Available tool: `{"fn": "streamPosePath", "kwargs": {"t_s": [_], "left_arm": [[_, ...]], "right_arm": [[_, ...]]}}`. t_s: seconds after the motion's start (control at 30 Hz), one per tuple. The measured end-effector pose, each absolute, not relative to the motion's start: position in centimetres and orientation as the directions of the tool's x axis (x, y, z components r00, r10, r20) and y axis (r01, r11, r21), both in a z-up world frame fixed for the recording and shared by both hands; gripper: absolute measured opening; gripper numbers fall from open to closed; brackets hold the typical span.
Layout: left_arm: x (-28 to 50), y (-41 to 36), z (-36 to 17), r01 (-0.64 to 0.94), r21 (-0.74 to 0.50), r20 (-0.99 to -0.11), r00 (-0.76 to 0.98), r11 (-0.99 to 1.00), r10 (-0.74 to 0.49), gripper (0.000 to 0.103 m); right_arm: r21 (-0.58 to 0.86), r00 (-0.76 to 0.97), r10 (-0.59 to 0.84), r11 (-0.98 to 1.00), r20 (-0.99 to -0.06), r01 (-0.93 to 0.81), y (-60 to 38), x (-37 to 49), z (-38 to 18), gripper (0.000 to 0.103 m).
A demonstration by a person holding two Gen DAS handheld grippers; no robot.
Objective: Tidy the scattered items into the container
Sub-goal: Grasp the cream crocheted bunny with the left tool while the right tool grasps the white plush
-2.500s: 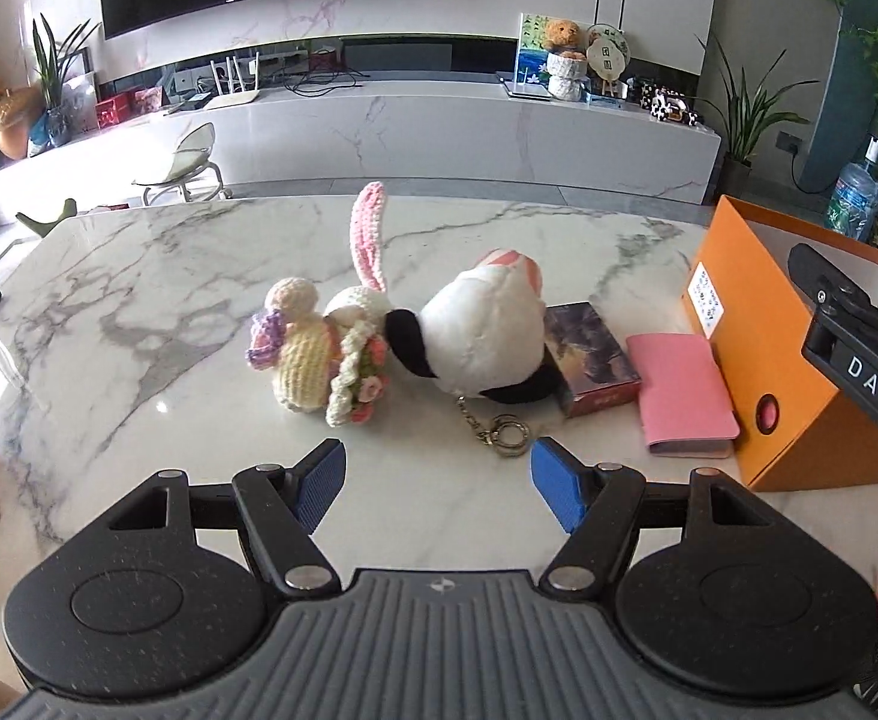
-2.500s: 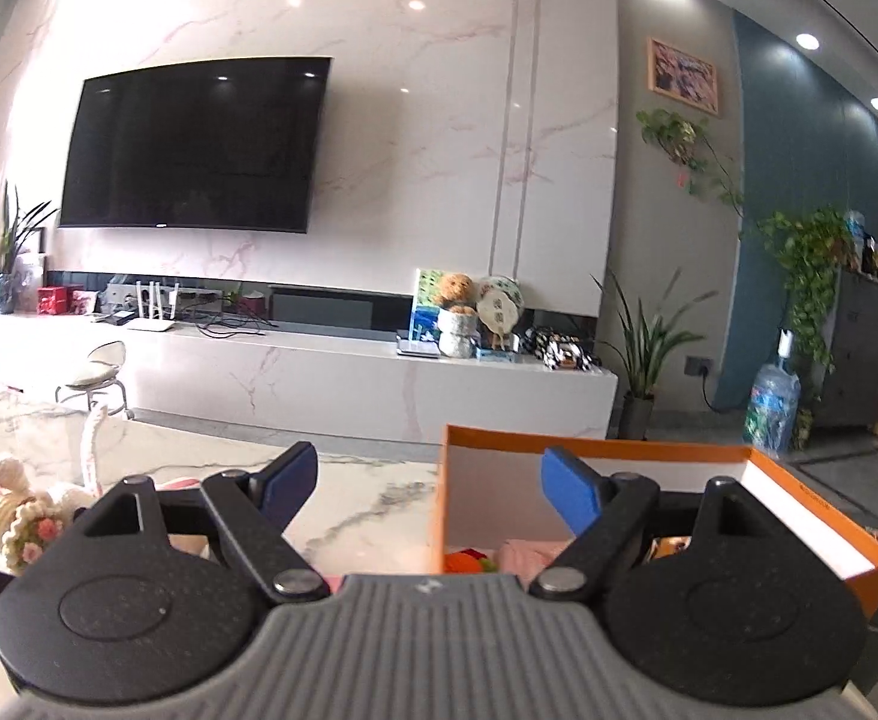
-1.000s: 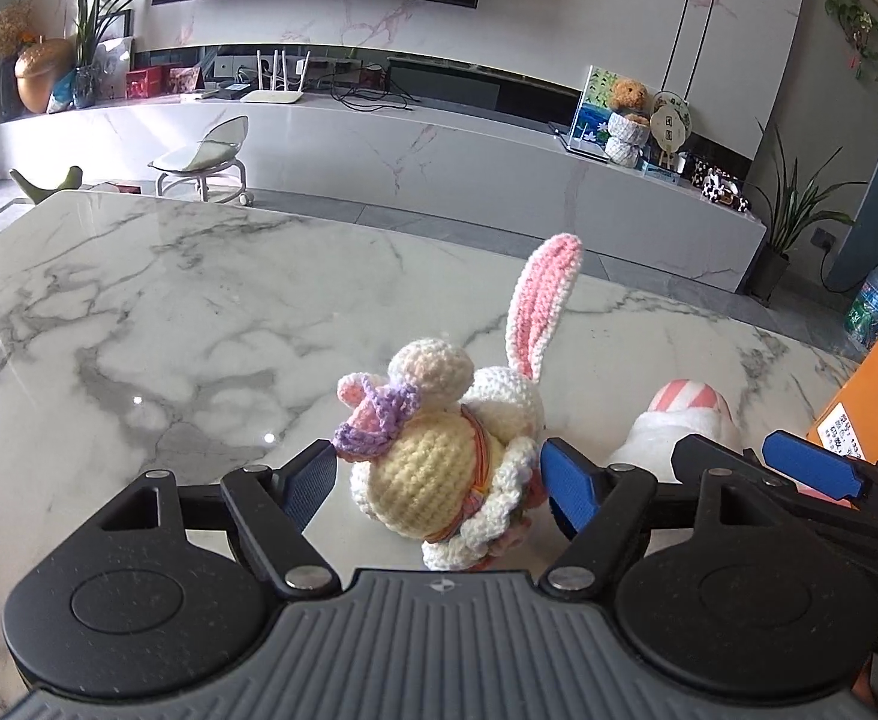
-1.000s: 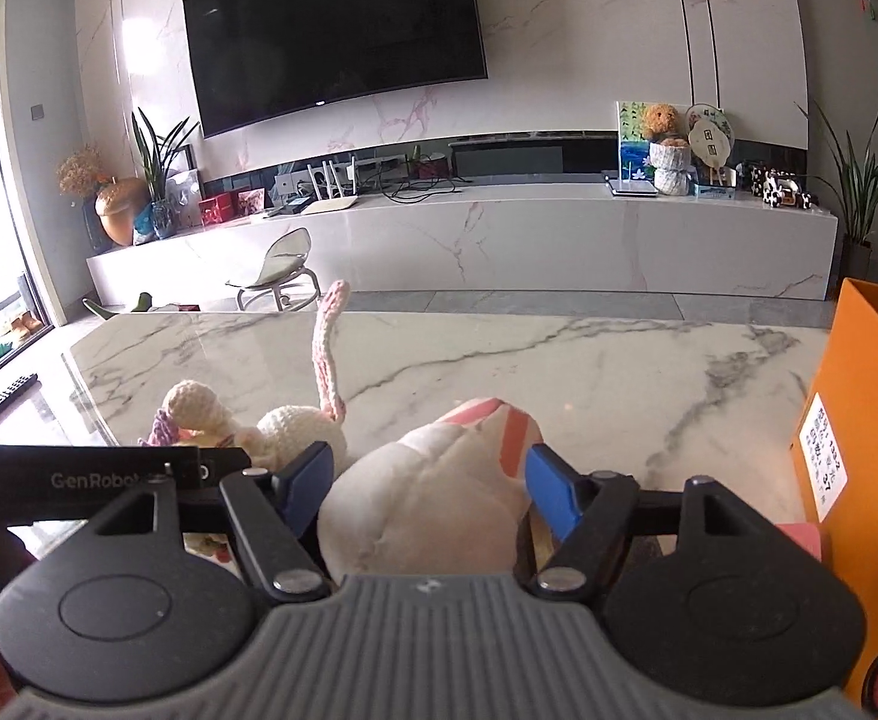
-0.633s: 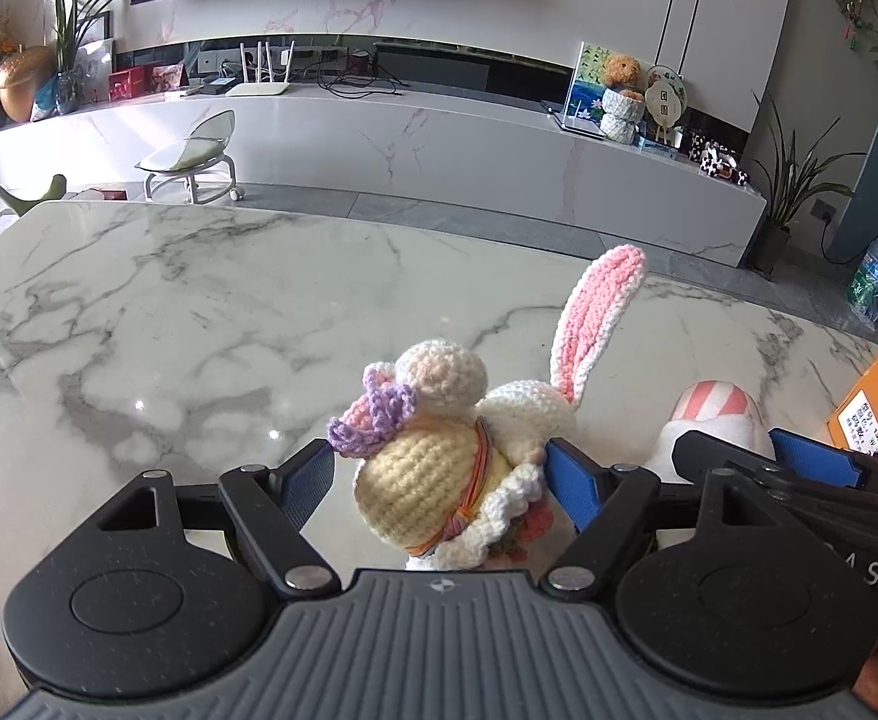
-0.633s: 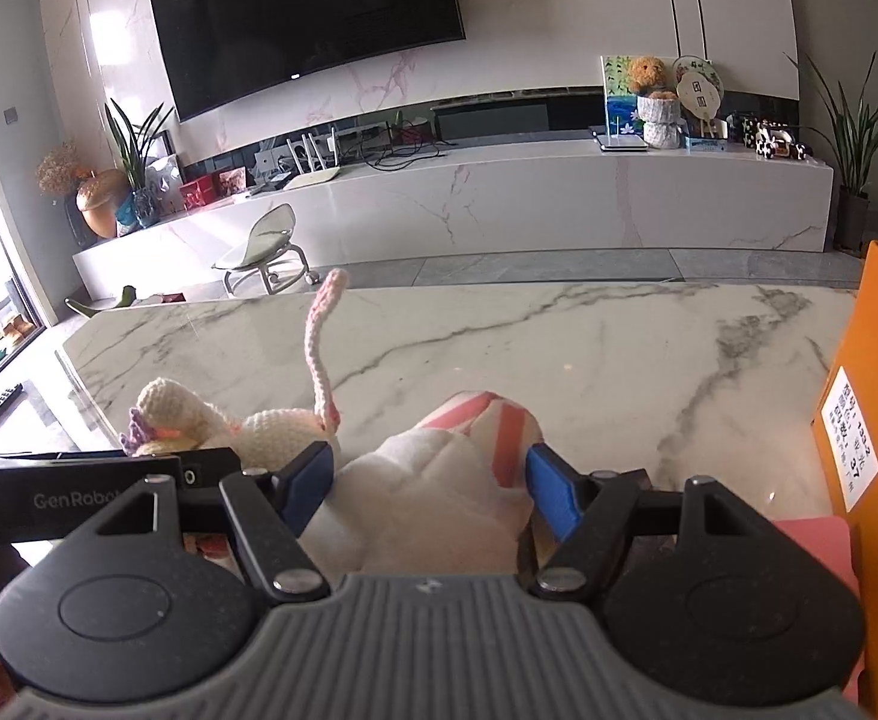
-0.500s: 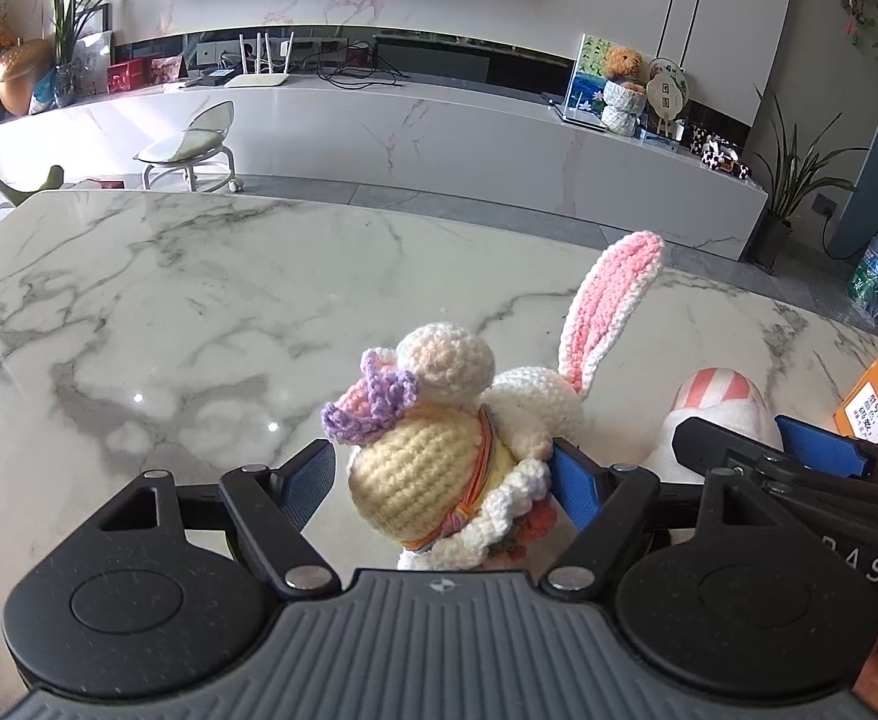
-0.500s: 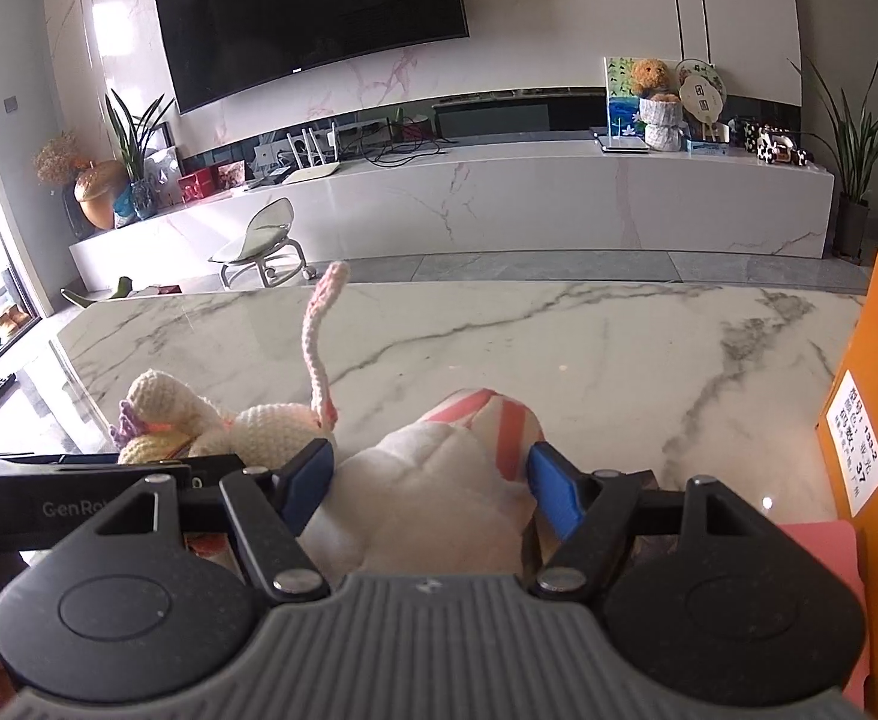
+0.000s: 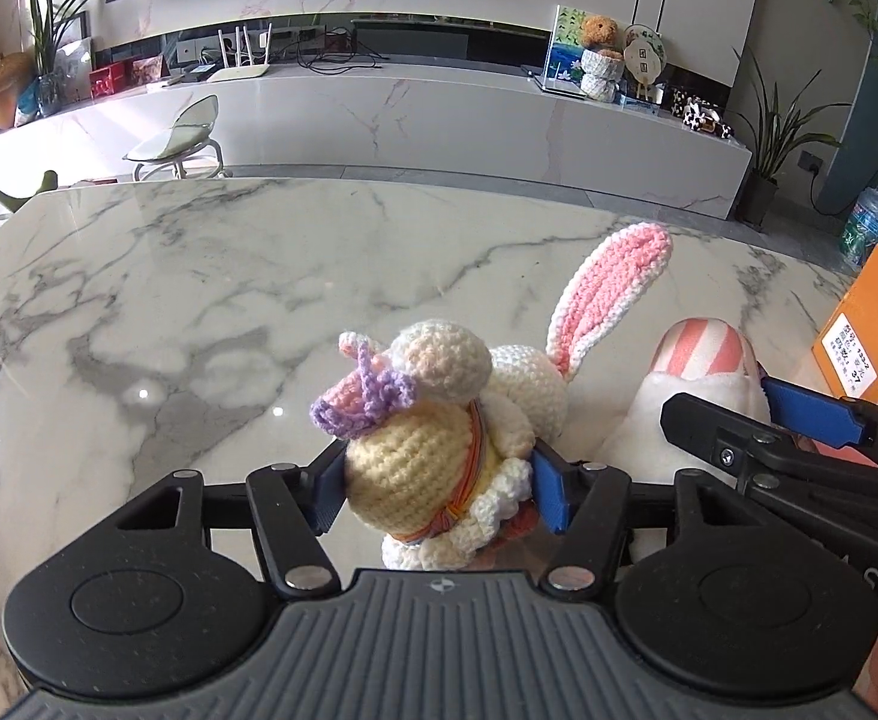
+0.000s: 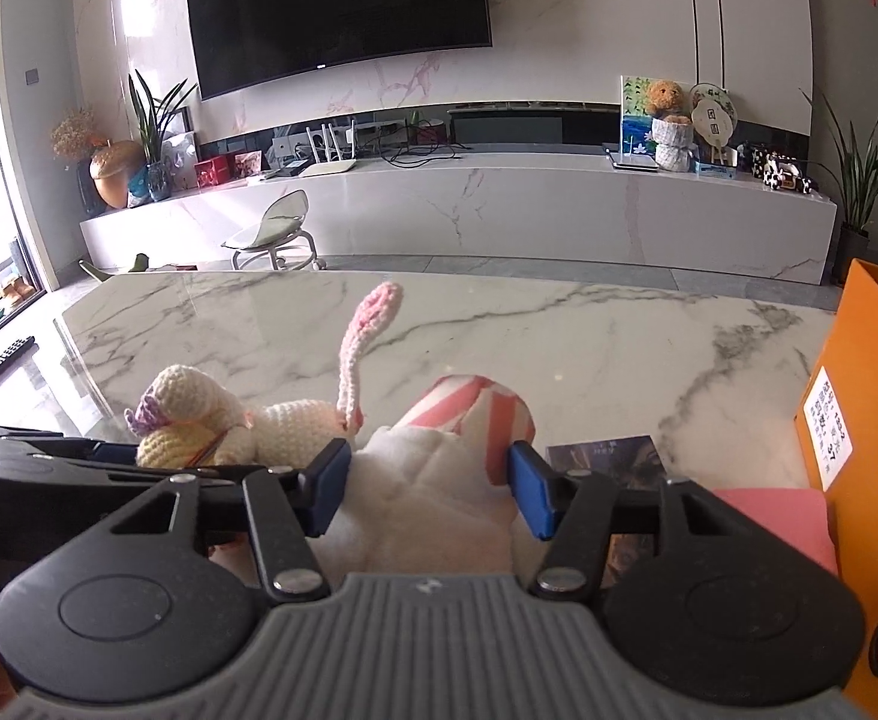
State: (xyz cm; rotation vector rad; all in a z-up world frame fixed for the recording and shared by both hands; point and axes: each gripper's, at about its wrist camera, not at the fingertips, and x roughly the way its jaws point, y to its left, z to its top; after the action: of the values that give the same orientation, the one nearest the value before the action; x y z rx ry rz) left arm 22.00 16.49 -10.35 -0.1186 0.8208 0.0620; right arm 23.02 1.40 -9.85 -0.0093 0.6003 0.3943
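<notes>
R gripper [image 10: 427, 489] clamps white plush [image 10: 433, 480]; orange box [image 10: 871, 480] beside.

I see the crocheted bunny [image 9: 433, 444] just left of the white plush toy [image 10: 439, 492], orange box [image 10: 859, 480] farther right

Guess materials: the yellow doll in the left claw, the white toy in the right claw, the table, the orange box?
Yellow doll: crocheted yarn, matte; stitch rows show.
White toy: plush fleece, fuzzy nap, with a pink-striped fabric end.
Table: polished marble or a marble-look slab; grey veins and glossy glints, real stone unconfirmed.
Orange box: probably cardboard; flat matte wall with a printed label.
</notes>
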Motion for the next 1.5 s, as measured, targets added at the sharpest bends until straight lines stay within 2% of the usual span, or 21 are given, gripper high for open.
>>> {"fn": "streamPosePath", "kwargs": {"t_s": [0.4, 0.63, 0.97, 1.07, 1.1, 1.27, 1.37, 1.5], "left_arm": [[13.6, 13.2, -10.0, -0.08, -0.156, -0.75, 0.658, 0.984, -0.065, 0.07], [10.8, 11.1, -9.6, -0.044, -0.139, -0.758, 0.647, 0.989, -0.078, 0.07], [8.9, 9.9, -9.8, -0.07, -0.117, -0.765, 0.643, 0.991, -0.045, 0.072], [8.7, 9.9, -9.9, -0.073, -0.111, -0.759, 0.649, 0.991, -0.037, 0.074], [8.7, 10.0, -10.0, -0.073, -0.109, -0.758, 0.652, 0.991, -0.036, 0.075], [8.8, 10.2, -10.0, -0.071, -0.101, -0.749, 0.662, 0.992, -0.029, 0.078], [8.5, 10.1, -10.1, -0.066, -0.102, -0.743, 0.669, 0.993, -0.032, 0.079], [8.5, 10.3, -10.2, -0.059, -0.11, -0.737, 0.674, 0.992, -0.042, 0.078]], "right_arm": [[0.087, 0.749, 0.318, 0.94, -0.581, -0.331, -2.2, 14.5, -8.4, 0.054], [0.102, 0.743, 0.28, 0.955, -0.607, -0.277, -4.6, 10.9, -8.2, 0.054], [0.115, 0.746, 0.247, 0.968, -0.618, -0.224, -5.8, 8.8, -8.2, 0.055], [0.124, 0.745, 0.239, 0.97, -0.622, -0.208, -5.9, 8.6, -8.4, 0.057], [0.128, 0.747, 0.236, 0.971, -0.622, -0.2, -6.0, 8.5, -8.5, 0.063], [0.17, 0.739, 0.235, 0.972, -0.632, -0.164, -6.7, 8.9, -8.9, 0.075], [0.236, 0.712, 0.267, 0.961, -0.65, -0.144, -7.1, 9.4, -9.4, 0.081], [0.364, 0.652, 0.347, 0.924, -0.675, -0.114, -7.7, 9.9, -10.3, 0.084]]}}
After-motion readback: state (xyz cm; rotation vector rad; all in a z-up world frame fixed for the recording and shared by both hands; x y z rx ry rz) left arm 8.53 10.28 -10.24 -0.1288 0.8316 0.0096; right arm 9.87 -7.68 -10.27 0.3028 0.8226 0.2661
